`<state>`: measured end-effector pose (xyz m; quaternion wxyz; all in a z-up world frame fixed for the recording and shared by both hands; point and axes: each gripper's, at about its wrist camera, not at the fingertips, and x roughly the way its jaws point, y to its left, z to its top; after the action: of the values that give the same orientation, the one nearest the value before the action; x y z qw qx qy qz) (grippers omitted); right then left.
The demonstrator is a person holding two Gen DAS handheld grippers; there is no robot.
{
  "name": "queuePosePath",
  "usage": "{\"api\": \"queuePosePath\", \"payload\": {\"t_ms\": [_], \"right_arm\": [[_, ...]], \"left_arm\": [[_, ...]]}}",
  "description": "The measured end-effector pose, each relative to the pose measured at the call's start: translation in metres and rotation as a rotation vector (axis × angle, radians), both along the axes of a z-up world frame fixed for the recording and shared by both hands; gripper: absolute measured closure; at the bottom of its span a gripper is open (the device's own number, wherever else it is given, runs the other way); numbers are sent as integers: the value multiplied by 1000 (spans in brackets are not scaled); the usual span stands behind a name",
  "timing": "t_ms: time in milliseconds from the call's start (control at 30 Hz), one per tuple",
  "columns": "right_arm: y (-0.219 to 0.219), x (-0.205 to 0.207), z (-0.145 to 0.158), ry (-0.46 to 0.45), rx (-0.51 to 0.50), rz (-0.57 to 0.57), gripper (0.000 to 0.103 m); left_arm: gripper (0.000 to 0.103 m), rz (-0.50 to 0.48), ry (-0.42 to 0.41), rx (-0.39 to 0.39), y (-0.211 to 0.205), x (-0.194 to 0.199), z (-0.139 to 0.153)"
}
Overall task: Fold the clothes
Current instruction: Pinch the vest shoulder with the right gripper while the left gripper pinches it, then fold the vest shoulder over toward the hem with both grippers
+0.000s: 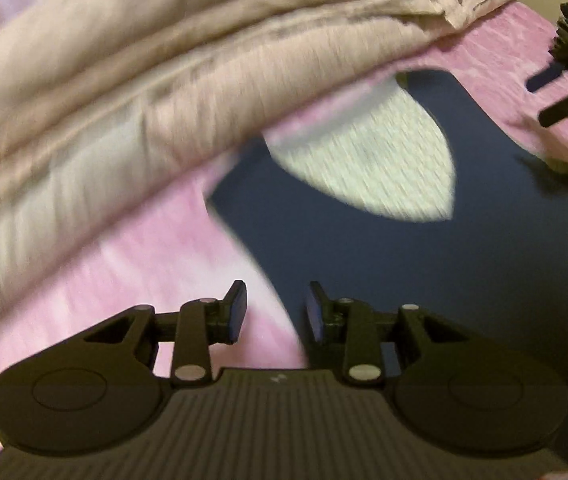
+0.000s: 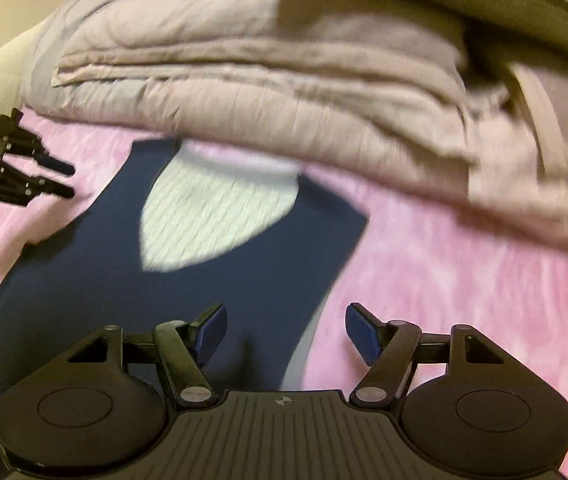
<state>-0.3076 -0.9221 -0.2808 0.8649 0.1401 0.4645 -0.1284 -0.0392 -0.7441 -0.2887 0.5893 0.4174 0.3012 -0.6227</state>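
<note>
My left gripper (image 1: 274,312) is hanging narrowly parted and empty over the edge of the navy vest (image 1: 363,260), which is lying flat on the pink bedspread (image 1: 124,264), its white knit inset (image 1: 383,168) just below the folded beige blanket (image 1: 164,80). My right gripper (image 2: 285,330) is gaping wide, holding nothing. Only the right view is showing the vest's straight shoulder edge; each view is catching the other gripper at its margin.

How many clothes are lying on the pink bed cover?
1 for sure: a navy vest with a white knit V-front, lying flat in the middle of the pink cover. Behind it sits a folded beige quilt, which is bedding and may hide more.
</note>
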Motion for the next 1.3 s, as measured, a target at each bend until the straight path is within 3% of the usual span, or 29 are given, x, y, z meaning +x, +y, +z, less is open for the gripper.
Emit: {"api": "queuePosePath", "payload": {"t_ms": [133,267,433,567,667,733,767,800,833,900,1100,1300], "right_arm": [[-33,36,-9,11,-24,35,34],[-55,62,-20,33,-39,65,34],[-72,79,-33,65,-51,78,34],[-79,93,-46,98,-54,107,43],[-79,100,-58,129,-66,137,44],[-79,102,-63,135,-68,150,49],[-80,103,-64,131,-67,150,58],[-81,103,-63,127,-57,149,75],[-80,104,-62,131,-51,151,87],[-73,103,-55,148,-86,168,101],[-37,72,-8,74,-191,212,101],[33,7,43,27,-266,310,101]], "left_arm": [[75,-28,-38,-23,-52,15,-2],[75,-70,-60,15,-83,22,-21],[76,-153,-83,80,-96,21,-43],[76,-179,-77,83,-98,21,-50],[80,-190,-70,86,-98,22,-52],[87,-194,-59,87,-98,20,-53],[89,-198,-62,86,-97,18,-54],[92,-202,-68,83,-96,16,-54],[102,-210,-77,80,-95,14,-53],[102,-232,-109,58,-88,7,-50],[103,-256,-109,-28,-44,-3,-16],[103,-284,-85,-76,40,-23,37]]}}
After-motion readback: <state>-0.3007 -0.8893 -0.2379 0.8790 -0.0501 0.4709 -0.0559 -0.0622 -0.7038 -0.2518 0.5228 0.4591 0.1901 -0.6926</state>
